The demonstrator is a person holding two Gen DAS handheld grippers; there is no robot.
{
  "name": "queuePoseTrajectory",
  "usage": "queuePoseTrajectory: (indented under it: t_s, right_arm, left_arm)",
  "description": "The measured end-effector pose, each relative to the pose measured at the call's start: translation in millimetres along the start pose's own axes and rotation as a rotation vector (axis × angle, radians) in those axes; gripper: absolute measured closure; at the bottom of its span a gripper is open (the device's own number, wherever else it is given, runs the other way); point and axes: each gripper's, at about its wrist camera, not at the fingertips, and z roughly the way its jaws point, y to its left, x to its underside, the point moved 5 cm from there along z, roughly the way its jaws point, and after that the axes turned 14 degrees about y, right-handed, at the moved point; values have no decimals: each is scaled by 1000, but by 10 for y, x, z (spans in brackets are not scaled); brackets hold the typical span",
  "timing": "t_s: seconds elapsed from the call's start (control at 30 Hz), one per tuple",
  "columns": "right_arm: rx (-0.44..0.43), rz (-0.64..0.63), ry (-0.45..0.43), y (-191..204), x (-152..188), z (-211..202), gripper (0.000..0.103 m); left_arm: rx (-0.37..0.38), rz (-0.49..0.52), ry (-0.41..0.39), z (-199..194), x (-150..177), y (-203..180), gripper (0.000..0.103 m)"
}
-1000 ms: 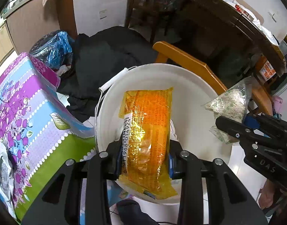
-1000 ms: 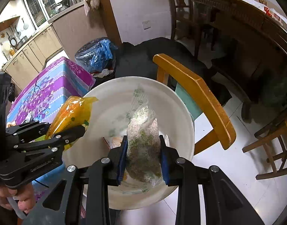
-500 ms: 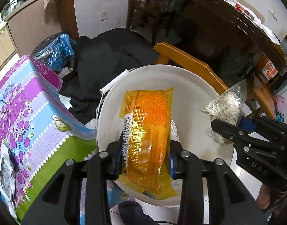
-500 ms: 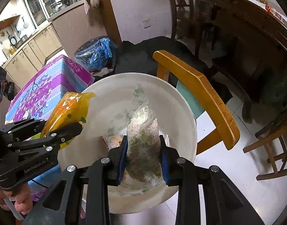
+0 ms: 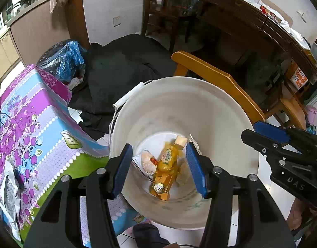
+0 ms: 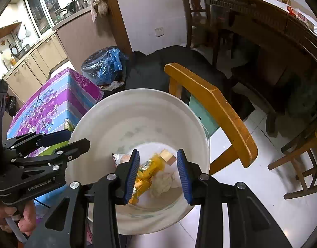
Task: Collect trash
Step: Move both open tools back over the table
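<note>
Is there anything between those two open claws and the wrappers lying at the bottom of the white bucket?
Nothing visible. The left gripper and right gripper hang open over the white bucket, and the orange wrapper lies uncovered on the bottom beneath them.

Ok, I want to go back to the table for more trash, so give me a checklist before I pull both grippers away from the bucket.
1. Left gripper open, jaws just been opening, nothing between them: ok.
2. Right gripper open, jaws just been opening, nothing between them: ok.
3. Orange wrapper lies at the bottom of the white bucket: ok.
4. Clear speckled bag down in the bucket: cannot tell; only pale crumpled plastic shows.
5. Nothing hanging on the bucket rim: ok.
6. More trash on the flowered tablecloth: cannot tell; a crumpled wrapper shows at its edge.
</note>
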Motion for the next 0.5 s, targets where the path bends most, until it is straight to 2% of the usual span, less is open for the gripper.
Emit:
queuePoseTrajectory:
  t_s: [0.13, 0.23, 0.27, 0.33, 0.4, 0.5]
  right_arm:
    - [9, -7, -46, 35, 26, -152, 65]
    - [-10, -55, -173, 202, 140, -503, 62]
    - [-31, -70, -221, 280, 197, -632, 58]
    - [-82, -105, -323, 494, 370, -876, 39]
    - [-145, -143, -369, 731, 525, -984, 36]
    - [-236, -229, -383, 1188, 717, -1001, 36]
  left_arm:
    - [-8, 9, -10, -54, 42, 13, 51]
    - [-12, 4, -50, -222, 177, 116, 51]
    - [-9, 4, -66, -291, 234, 159, 51]
    - [-17, 0, -132, -548, 448, 318, 51]
    - [-16, -13, -183, -777, 654, 482, 49]
    - [-51, -53, -265, -1134, 1112, 901, 44]
